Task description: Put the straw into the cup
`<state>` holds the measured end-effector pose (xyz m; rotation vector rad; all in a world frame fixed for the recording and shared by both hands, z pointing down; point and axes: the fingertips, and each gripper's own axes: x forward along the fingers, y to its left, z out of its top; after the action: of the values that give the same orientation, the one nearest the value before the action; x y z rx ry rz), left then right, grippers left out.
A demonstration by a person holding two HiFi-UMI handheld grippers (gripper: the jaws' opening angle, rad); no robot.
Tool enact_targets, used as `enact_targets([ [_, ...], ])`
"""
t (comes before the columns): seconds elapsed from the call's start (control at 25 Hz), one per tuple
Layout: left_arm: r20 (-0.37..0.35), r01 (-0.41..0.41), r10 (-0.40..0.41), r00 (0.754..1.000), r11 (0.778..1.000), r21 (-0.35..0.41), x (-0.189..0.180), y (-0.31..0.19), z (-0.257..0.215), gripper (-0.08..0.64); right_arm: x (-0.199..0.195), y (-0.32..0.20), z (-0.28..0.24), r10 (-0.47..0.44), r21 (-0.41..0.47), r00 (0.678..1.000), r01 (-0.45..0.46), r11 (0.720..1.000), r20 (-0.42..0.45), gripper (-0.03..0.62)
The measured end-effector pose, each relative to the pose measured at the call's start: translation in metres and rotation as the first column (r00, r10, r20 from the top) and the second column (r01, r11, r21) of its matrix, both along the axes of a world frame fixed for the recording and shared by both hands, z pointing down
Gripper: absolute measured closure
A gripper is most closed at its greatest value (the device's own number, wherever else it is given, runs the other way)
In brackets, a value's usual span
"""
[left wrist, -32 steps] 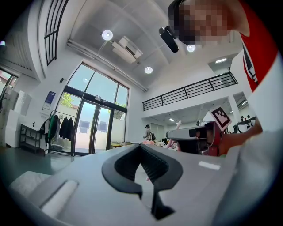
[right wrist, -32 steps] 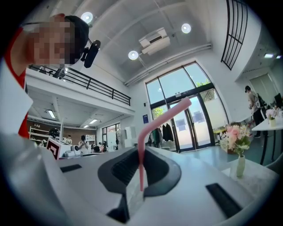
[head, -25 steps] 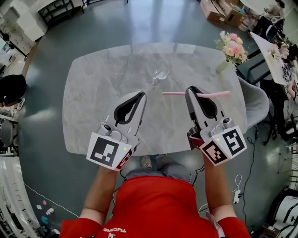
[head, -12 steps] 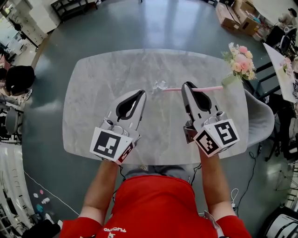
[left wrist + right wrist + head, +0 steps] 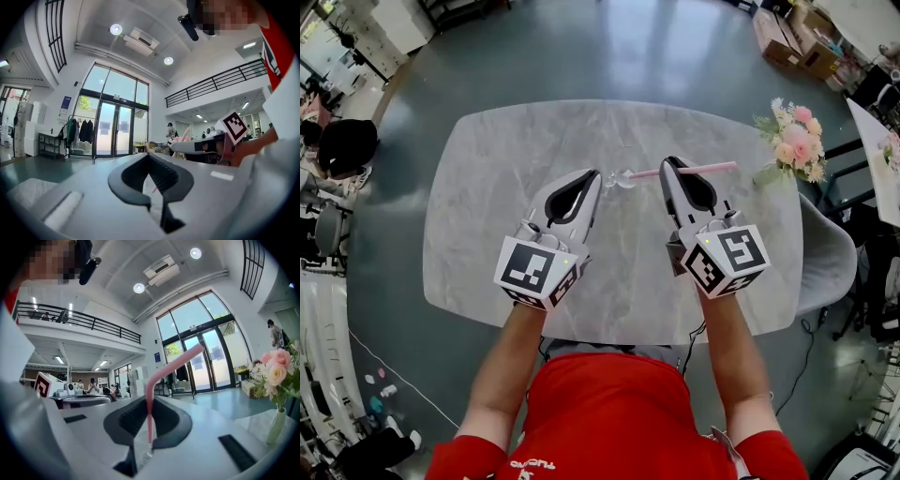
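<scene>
A small clear cup (image 5: 623,176) stands near the middle of the grey marble table (image 5: 487,187). My right gripper (image 5: 666,163) is shut on a pink straw (image 5: 703,169), which lies level across its jaws. The straw's left end reaches the cup's rim. In the right gripper view the straw (image 5: 151,399) stands between the black pads, with its bent end up to the right. My left gripper (image 5: 594,174) is just left of the cup, jaws shut, with nothing in them. In the left gripper view the right gripper (image 5: 201,146) shows to the right.
A vase of pink flowers (image 5: 792,141) stands at the table's right edge and also shows in the right gripper view as flowers (image 5: 276,371). A grey chair (image 5: 825,253) sits beside that edge. Bare table lies to the left of and behind the cup.
Both grippers have moved forward over the table towards the cup. The straw's left end, earlier short of the cup, now reaches it. The left gripper's tip has come close beside the cup.
</scene>
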<state>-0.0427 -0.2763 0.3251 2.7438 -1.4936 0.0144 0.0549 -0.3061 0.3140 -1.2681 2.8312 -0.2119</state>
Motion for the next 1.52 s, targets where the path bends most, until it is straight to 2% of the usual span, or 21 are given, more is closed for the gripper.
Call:
enact_targets([
  [0.28, 0.012, -0.027, 0.027, 1.0, 0.998, -0.05, 0.004, -0.025, 0.024, 0.554, -0.002, -0.04, 0.032, 0.048, -0.035, 0.999, -0.049, 0.998, -0.015, 0.569],
  [0.48, 0.017, -0.033, 0.034, 0.999, 0.997, -0.07, 0.002, -0.039, 0.037, 0.555, -0.005, -0.063, 0.073, 0.069, -0.112, 0.997, -0.072, 0.991, -0.031, 0.569],
  [0.8, 0.009, -0.04, 0.041, 0.999, 0.993, -0.109, -0.002, -0.058, 0.061, 0.555, -0.015, -0.081, 0.127, 0.077, -0.215, 0.995, -0.089, 0.973, -0.064, 0.569],
  [1.28, -0.005, -0.062, 0.061, 0.998, 0.989, -0.138, -0.003, -0.066, 0.075, 0.554, -0.019, -0.086, 0.156, 0.089, -0.285, 0.994, -0.102, 0.953, -0.058, 0.568],
  [1.4, -0.006, -0.065, 0.064, 0.998, 0.988, -0.139, -0.005, -0.066, 0.075, 0.554, -0.021, -0.087, 0.164, 0.081, -0.313, 0.994, -0.099, 0.944, -0.071, 0.515],
  [1.52, -0.006, -0.068, 0.068, 0.998, 0.988, -0.142, -0.006, -0.064, 0.076, 0.555, -0.022, -0.085, 0.172, 0.073, -0.334, 0.992, -0.102, 0.937, -0.098, 0.497],
])
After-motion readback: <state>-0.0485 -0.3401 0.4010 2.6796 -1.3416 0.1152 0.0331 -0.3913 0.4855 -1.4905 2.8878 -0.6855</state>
